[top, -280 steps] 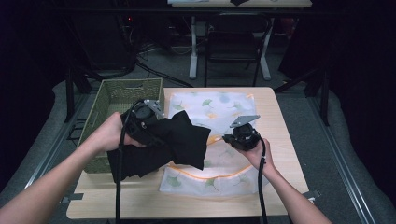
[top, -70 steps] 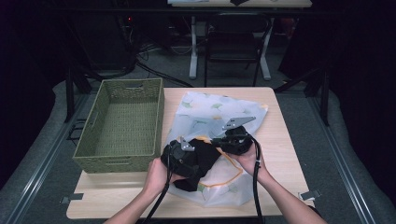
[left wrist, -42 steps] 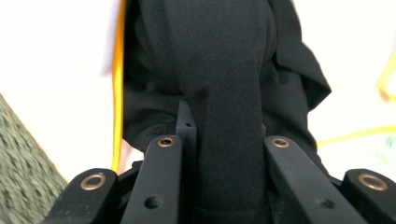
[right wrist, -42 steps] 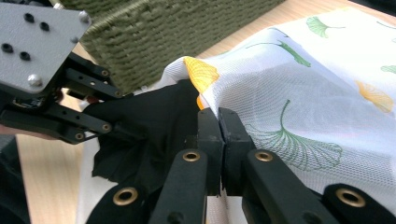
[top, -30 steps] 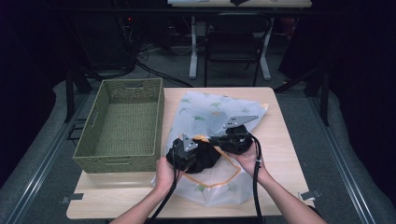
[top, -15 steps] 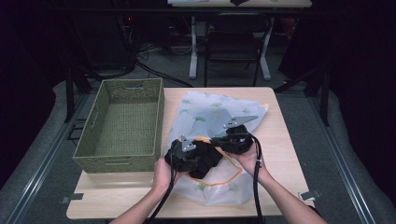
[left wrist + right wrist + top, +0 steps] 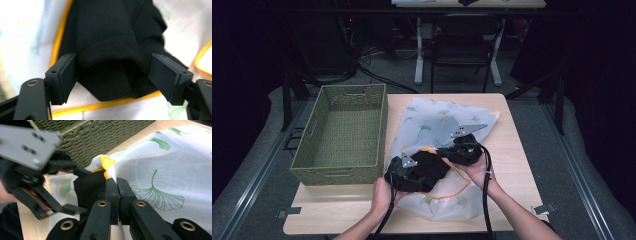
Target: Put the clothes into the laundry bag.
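Note:
A black garment (image 7: 428, 169) lies bunched in the mouth of a white mesh bag (image 7: 437, 120) printed with green leaves and edged in orange. My left gripper (image 7: 404, 172) is at the garment's near-left side. In the left gripper view, my left gripper (image 7: 113, 58) is open, its jaws wide apart on either side of a fold of the black garment (image 7: 112, 32). My right gripper (image 7: 117, 183) is shut on the bag's upper edge (image 7: 107, 163) and holds it raised above the black garment (image 7: 87, 185); the high view shows the right gripper (image 7: 449, 150) at the garment's far right.
An empty green woven basket (image 7: 384, 130) stands on the left half of the wooden table (image 7: 512, 150), close beside the bag. Its wall (image 7: 87, 135) rises just behind the left gripper (image 7: 37, 182). Dark floor and table legs lie beyond the far edge.
The garment, earlier hanging spread from my left gripper by the basket, now sits bunched in the bag's mouth. Over the last second my left gripper slid slightly toward the near-left.

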### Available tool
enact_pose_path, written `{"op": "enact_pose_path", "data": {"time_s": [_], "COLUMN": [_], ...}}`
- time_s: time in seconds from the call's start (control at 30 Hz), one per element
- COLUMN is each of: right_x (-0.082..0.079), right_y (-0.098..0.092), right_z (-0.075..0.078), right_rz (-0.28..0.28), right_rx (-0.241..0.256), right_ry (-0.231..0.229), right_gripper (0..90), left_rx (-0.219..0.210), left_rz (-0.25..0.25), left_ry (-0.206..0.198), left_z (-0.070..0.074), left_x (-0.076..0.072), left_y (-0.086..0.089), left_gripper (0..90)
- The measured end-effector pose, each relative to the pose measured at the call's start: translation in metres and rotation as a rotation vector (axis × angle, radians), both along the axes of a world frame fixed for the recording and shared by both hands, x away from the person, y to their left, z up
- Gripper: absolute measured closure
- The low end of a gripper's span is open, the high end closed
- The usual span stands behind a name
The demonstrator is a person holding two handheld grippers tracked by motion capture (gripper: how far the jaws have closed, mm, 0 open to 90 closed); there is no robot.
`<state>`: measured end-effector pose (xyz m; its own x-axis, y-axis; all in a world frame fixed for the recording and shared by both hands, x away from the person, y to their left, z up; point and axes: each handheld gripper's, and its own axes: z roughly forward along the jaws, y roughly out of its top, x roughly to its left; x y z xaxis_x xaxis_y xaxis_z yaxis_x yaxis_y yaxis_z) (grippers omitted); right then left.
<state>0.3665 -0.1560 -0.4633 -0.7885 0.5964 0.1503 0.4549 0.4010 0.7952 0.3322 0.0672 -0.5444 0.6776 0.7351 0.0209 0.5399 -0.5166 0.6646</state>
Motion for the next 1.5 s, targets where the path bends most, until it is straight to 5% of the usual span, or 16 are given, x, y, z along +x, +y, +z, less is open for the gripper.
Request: {"op": "enact_pose_path", "data": {"time_s": [0.07,0.23,0.37,0.57,0.7,0.8,0.93,0.97,1.23,1.37,1.4,1.5], "right_x": [0.0,0.001,0.001,-0.003,-0.004,-0.002,-0.001,0.0,0.003,0.003,0.004,0.004], "right_y": [0.0,0.0,0.0,-0.001,-0.004,-0.007,-0.009,-0.009,-0.005,-0.007,-0.01,-0.011], "right_z": [-0.001,-0.002,-0.001,0.01,0.015,0.014,0.012,0.01,0.004,0.002,0.0,0.0], "right_rz": [-0.001,-0.002,-0.001,0.007,0.008,-0.002,-0.005,-0.013,-0.017,-0.02,-0.027,-0.028], "right_rx": [0.002,0.005,0.013,0.068,0.088,0.105,0.105,0.098,0.084,0.068,0.07,0.066], "right_ry": [0.003,0.012,0.005,-0.012,-0.02,-0.011,0.004,0.016,0.053,0.06,0.068,0.069], "right_gripper": [89.1,89.2,89.3,89.3,89.3,89.3,89.3,89.3,89.2,89.2,89.2,89.1], "left_rx": [-0.006,-0.018,-0.03,-0.09,-0.161,-0.171,-0.177,-0.153,-0.176,-0.191,-0.169,-0.142], "left_rz": [0.028,0.065,0.067,0.108,0.176,0.222,0.243,0.234,0.188,0.141,0.109,0.073], "left_ry": [-0.017,-0.058,-0.081,-0.147,-0.22,-0.259,-0.234,-0.179,-0.161,-0.133,-0.126,-0.115], "left_z": [-0.004,-0.01,-0.009,-0.003,0.007,0.004,-0.004,-0.016,-0.018,-0.014,-0.009,-0.001], "left_x": [0.001,0.004,0.004,0.011,0.017,0.023,0.03,0.039,0.047,0.043,0.039,0.031], "left_y": [-0.004,-0.01,-0.015,-0.025,-0.031,-0.034,-0.035,-0.036,-0.037,-0.035,-0.034,-0.029], "left_gripper": [26.7,68.9,84.0,84.7,84.8,84.7,84.6,84.5,82.6,71.6,56.9,47.4]}}
